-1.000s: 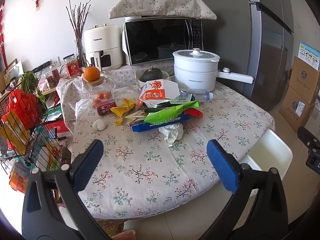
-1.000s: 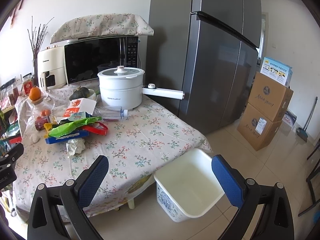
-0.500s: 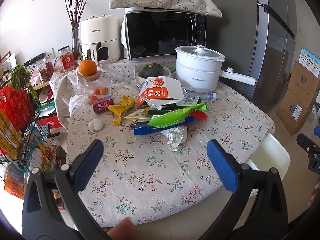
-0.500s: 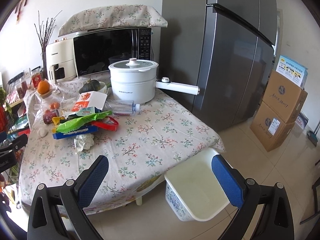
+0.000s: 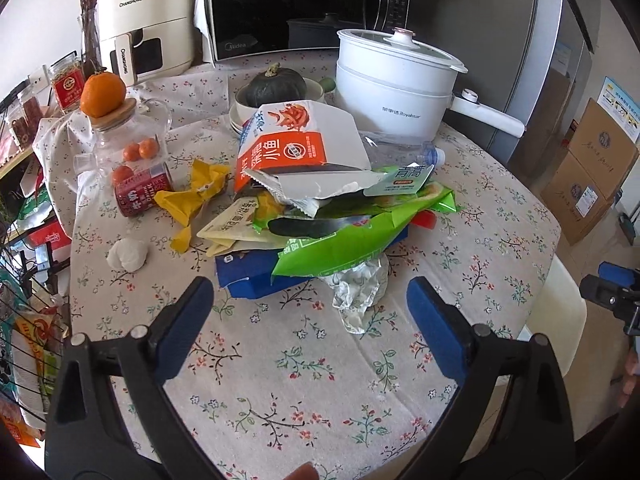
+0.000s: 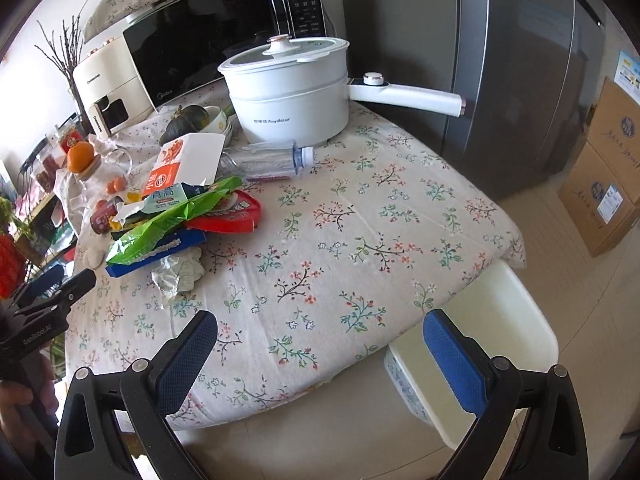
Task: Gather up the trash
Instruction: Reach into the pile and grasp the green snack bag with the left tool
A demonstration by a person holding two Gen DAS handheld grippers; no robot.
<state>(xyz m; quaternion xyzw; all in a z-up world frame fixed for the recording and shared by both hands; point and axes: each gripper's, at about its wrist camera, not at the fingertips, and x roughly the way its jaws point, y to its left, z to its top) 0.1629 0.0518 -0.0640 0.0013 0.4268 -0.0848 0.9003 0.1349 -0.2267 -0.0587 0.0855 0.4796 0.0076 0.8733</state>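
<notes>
A trash pile lies mid-table: a green bag (image 5: 352, 240) over a blue box (image 5: 248, 276), an orange-and-white snack bag (image 5: 296, 148), a yellow wrapper (image 5: 192, 196), a crumpled clear wrapper (image 5: 356, 292) and an empty plastic bottle (image 5: 404, 152). A white paper ball (image 5: 128, 254) sits apart at the left. My left gripper (image 5: 308, 292) hovers just in front of the pile, its jaws closing from wide, pads touching nothing. My right gripper (image 6: 320, 320) is open over the table's near edge. A white bin (image 6: 500, 320) stands on the floor under that edge, behind the right finger.
At the back stand a white electric pot (image 5: 392, 88) with a long handle, a microwave (image 5: 288, 4), an air fryer (image 5: 148, 28), a squash in a bowl (image 5: 272, 88) and a glass jar (image 5: 132, 136) topped with an orange. Fridge (image 6: 520, 60) and cardboard boxes (image 6: 612, 168) stand right.
Both grippers have come forward and tipped down toward the table. The pile now fills the left wrist view just beyond the pads. The bin has slid under the right finger.
</notes>
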